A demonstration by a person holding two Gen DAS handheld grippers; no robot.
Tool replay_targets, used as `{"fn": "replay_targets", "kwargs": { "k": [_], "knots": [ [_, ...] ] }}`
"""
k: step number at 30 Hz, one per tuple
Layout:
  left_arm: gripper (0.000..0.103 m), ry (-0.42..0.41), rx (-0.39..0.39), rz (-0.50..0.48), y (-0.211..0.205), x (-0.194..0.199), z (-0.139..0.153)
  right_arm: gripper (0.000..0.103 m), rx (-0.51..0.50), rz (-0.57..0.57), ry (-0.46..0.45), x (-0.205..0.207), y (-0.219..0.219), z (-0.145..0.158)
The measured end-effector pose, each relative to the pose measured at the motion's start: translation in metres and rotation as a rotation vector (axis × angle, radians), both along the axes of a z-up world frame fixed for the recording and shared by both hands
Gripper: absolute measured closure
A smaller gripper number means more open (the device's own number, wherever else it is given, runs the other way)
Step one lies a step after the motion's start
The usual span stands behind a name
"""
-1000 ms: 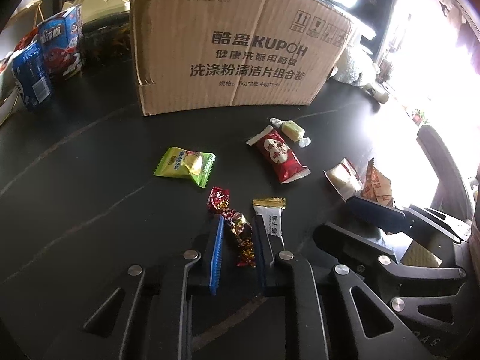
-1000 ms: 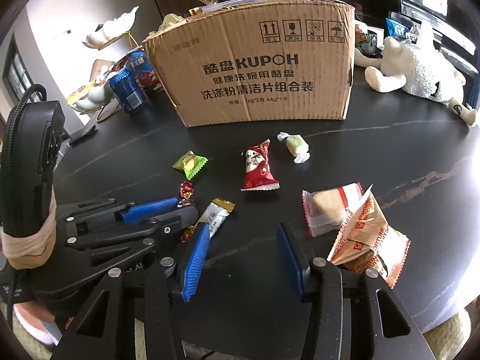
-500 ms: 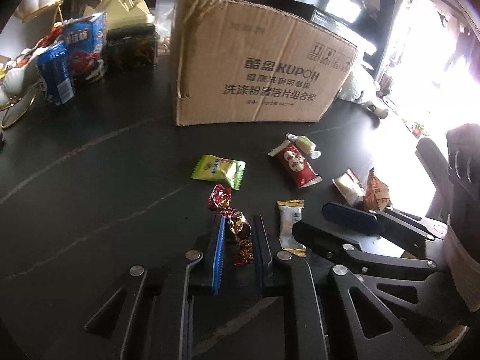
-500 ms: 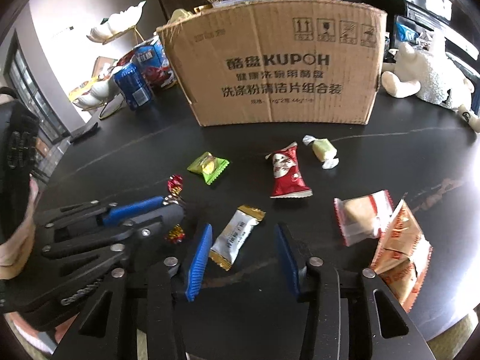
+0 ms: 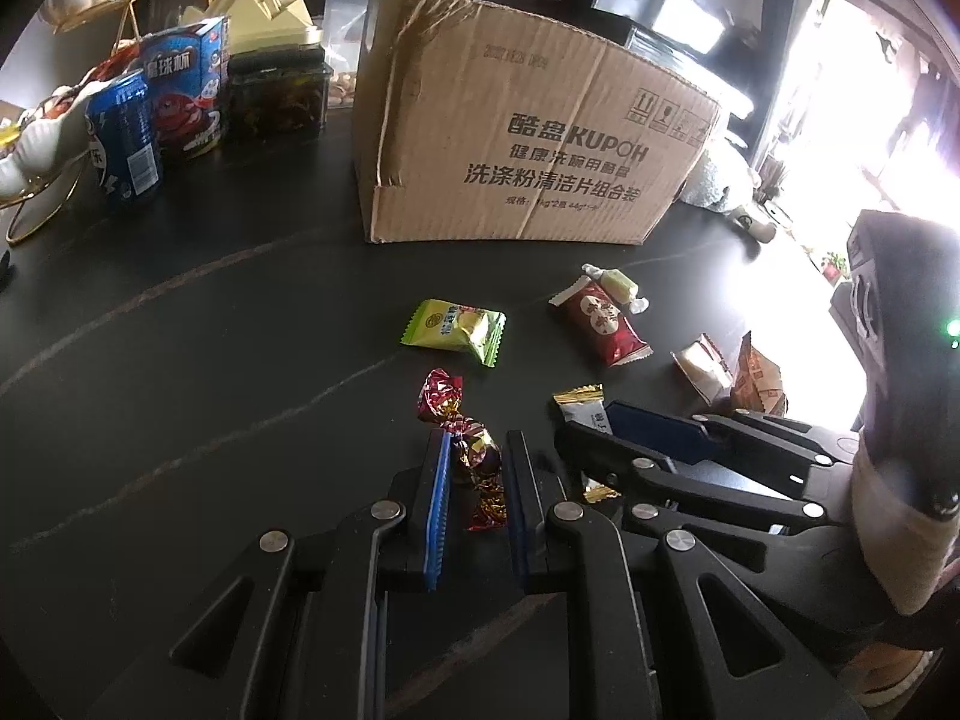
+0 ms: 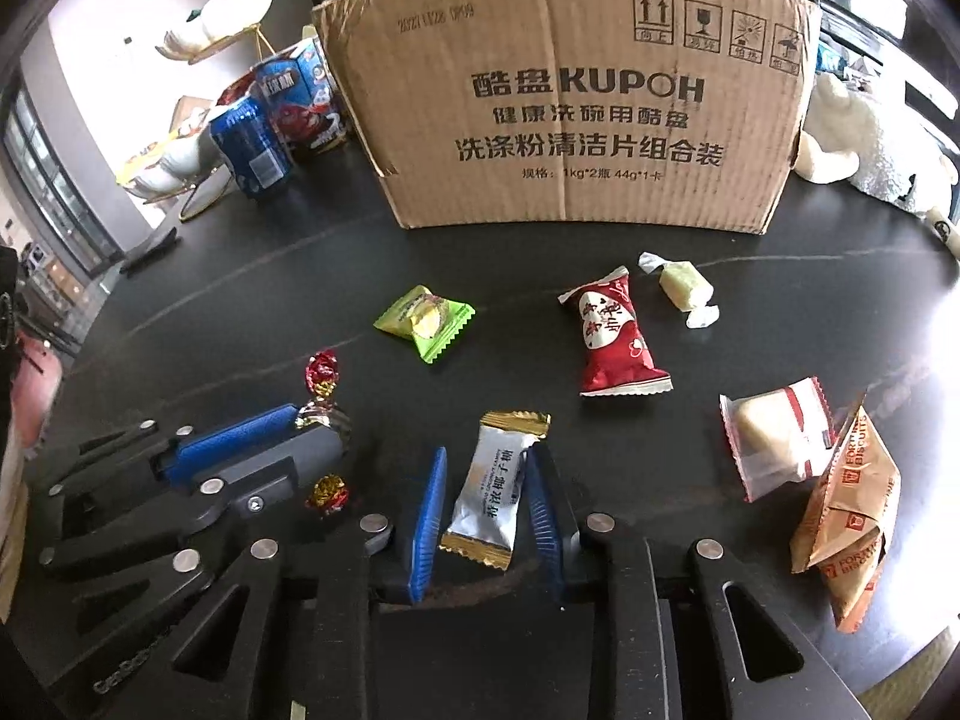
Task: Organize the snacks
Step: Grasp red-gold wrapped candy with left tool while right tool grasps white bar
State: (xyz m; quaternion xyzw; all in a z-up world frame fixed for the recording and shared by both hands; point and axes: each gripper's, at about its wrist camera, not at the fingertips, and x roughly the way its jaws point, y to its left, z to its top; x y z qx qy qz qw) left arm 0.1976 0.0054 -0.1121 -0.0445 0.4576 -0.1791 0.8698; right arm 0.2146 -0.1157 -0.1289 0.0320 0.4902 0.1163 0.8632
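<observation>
Dark, faintly veined table [image 6: 240, 312], corrugated cardboard box [image 6: 576, 108] toward far edge. Left claw [image 5: 474, 474] angled steeply down, clamped on crinkled red-and-gold foil candy [image 5: 474, 450] near the table's front edge. Right claw [image 6: 486, 498] likewise pitched down, closing around glossy white sachet [image 6: 495, 483] with gold crimped ends; right pad touching, left pad apart.

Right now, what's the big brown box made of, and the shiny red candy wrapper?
The big brown box looks like matte corrugated cardboard: ribbed surface, torn, creased edge. The shiny red candy wrapper looks like crinkled metallic foil or foil-look plastic: it glints and holds twisted ends.
</observation>
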Motion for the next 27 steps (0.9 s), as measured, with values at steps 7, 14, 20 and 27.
{"fn": "replay_targets", "kwargs": {
  "k": [7, 14, 20, 27],
  "knots": [
    [0.085, -0.004, 0.004, 0.001, -0.002, -0.002, 0.002, 0.082, -0.015, 0.005, -0.006, -0.001, 0.002, -0.001],
    [0.085, -0.021, 0.016, 0.0, -0.006, -0.006, 0.011, 0.082, 0.011, 0.002, -0.035, -0.006, -0.006, 0.011],
    [0.085, -0.051, 0.021, 0.007, -0.007, -0.011, 0.028, 0.081, 0.033, 0.0, -0.076, -0.011, -0.014, 0.026],
    [0.085, -0.123, 0.026, 0.03, -0.008, -0.014, 0.059, 0.081, 0.067, -0.005, -0.149, -0.017, -0.025, 0.054]
  ]
}}
